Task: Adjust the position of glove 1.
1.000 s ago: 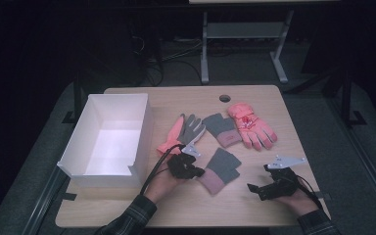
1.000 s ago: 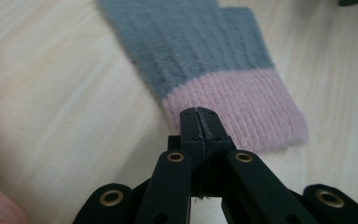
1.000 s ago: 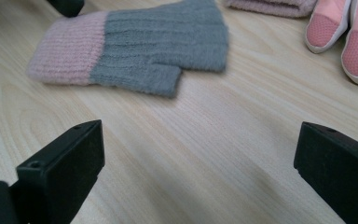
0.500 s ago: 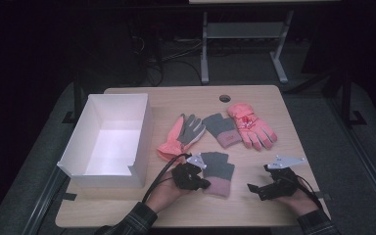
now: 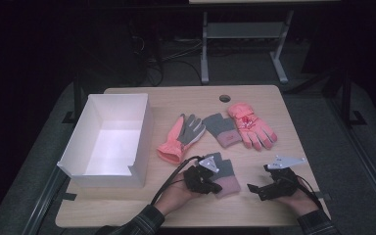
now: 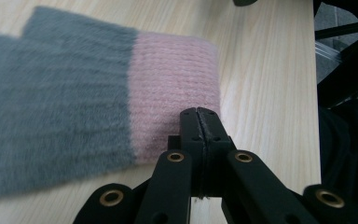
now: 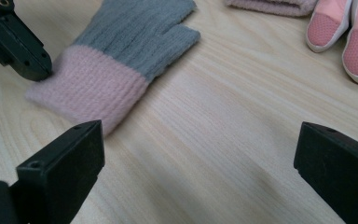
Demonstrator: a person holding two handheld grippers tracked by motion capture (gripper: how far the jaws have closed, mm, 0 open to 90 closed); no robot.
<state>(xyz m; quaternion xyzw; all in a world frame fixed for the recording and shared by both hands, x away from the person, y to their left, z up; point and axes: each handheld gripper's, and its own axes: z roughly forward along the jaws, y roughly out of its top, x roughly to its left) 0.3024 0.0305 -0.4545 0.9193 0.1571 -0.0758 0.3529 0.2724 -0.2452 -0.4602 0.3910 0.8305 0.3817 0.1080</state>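
Note:
A grey knit glove with a pink cuff [image 5: 225, 171] [image 6: 74, 102] [image 7: 121, 46] lies flat near the table's front middle. My left gripper [image 5: 215, 186] [image 6: 199, 114] is shut on the edge of that pink cuff, jaws pressed together. The same gripper appears in the right gripper view [image 7: 18, 46], touching the cuff's corner. My right gripper [image 5: 252, 188] [image 7: 200, 144] rests open on the bare wood at the front right, jaws wide apart with nothing between them, a short way right of the glove.
A white open box [image 5: 103, 177] stands at the left. Behind lie an orange and grey glove [image 5: 181, 134], a second grey knit glove [image 5: 221, 128] [image 7: 270, 5] and a pink ski glove [image 5: 250, 125] [image 7: 349, 32]. The wooden table [image 5: 176, 98] has a round hole at the back.
My left gripper has drawn the grey and pink glove toward the table's front edge by its cuff. The right gripper has stayed put.

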